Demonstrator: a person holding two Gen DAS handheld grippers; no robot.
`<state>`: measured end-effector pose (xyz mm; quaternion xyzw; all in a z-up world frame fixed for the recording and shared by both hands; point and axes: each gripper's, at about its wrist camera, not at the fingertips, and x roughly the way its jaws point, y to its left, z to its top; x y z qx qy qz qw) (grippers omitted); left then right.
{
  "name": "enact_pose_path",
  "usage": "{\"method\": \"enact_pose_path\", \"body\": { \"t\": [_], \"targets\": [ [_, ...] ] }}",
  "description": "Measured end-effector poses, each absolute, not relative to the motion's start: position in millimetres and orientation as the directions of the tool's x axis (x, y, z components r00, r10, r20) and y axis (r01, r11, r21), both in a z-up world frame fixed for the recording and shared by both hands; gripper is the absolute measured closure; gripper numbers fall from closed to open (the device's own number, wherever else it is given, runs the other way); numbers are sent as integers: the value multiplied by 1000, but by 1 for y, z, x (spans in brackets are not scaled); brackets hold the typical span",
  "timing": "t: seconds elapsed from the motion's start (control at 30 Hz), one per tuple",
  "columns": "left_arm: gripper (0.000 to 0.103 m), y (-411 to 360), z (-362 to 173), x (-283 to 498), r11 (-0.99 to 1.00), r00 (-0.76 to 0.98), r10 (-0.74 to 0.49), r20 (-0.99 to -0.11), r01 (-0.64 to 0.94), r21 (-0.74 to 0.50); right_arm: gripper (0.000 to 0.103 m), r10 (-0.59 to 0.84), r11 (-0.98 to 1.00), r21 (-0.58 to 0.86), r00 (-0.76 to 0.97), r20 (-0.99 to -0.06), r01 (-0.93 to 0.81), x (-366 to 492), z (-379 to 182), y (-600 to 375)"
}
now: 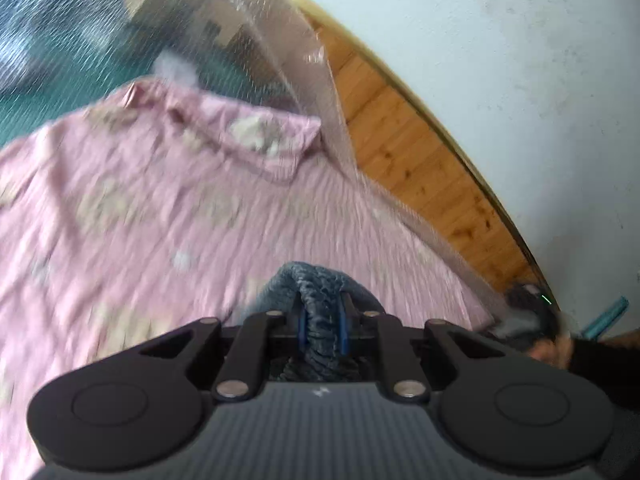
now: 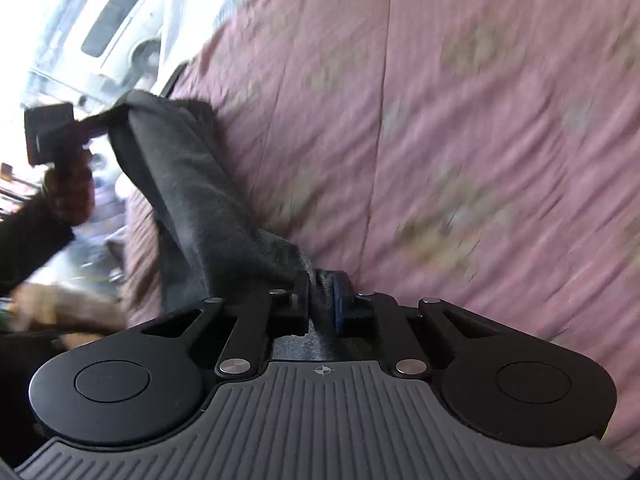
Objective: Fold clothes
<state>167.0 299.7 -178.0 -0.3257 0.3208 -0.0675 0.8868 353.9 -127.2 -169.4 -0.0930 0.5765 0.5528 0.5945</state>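
A dark grey fuzzy garment (image 2: 188, 184) is stretched as a band between both grippers above the pink patterned bedsheet (image 2: 460, 140). My right gripper (image 2: 322, 284) is shut on one end, with the cloth pinched between its blue pads. At the upper left of the right wrist view, a hand (image 2: 70, 192) holds my left gripper (image 2: 114, 120), which clamps the other end. In the left wrist view the left gripper (image 1: 322, 304) is shut on a bunched fold of the garment (image 1: 316, 280). The view is motion-blurred.
The pink sheet (image 1: 140, 220) covers the bed. A teal cover (image 1: 60, 92) lies beyond it. A wooden bed frame (image 1: 420, 152) and a white wall (image 1: 500, 60) border the right side. A translucent strip (image 1: 316, 80) hangs along that edge. A sleeved hand (image 1: 556, 348) shows at lower right.
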Motion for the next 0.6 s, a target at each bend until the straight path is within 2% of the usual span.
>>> {"method": "enact_pose_path", "body": {
  "t": [0.07,0.17,0.23,0.27,0.3,0.33,0.37,0.4,0.47,0.5,0.6],
  "targets": [
    [86,301,-187,205,792,764,-306,-568,-127,-597,97,568,447,431,-124,-814,-783,364,-154,-150],
    [85,297,-211,253,842,635,-233,-737,-247,-479,101,510,595,242,127,-851,-766,363,-145,-167],
    [79,298,-215,258,848,601,-183,-778,-304,-435,101,471,620,141,223,-854,-771,344,-144,-159],
    [81,300,-211,255,847,603,-157,-782,-325,-421,99,446,627,69,285,-849,-776,332,-142,-155],
    [80,303,-202,245,844,622,-128,-773,-341,-415,86,403,642,-48,390,-828,-765,318,-136,-154],
    [77,306,-193,233,837,640,-104,-761,-357,-415,77,367,662,-140,482,-796,-737,305,-129,-154],
    [72,309,-184,218,827,658,-85,-748,-373,-421,74,348,684,-198,553,-757,-702,291,-117,-155],
    [68,311,-175,203,820,668,-74,-740,-382,-427,74,345,702,-224,598,-723,-676,277,-104,-159],
    [61,306,-168,174,815,654,-106,-749,-375,-443,70,415,700,-141,560,-717,-700,241,-84,-163],
    [61,300,-169,162,808,631,-142,-762,-371,-458,64,448,679,-88,507,-736,-728,223,-83,-161],
    [60,277,-190,134,785,563,-224,-796,-380,-490,59,532,565,52,315,-786,-824,164,-98,-148]
  ]
}}
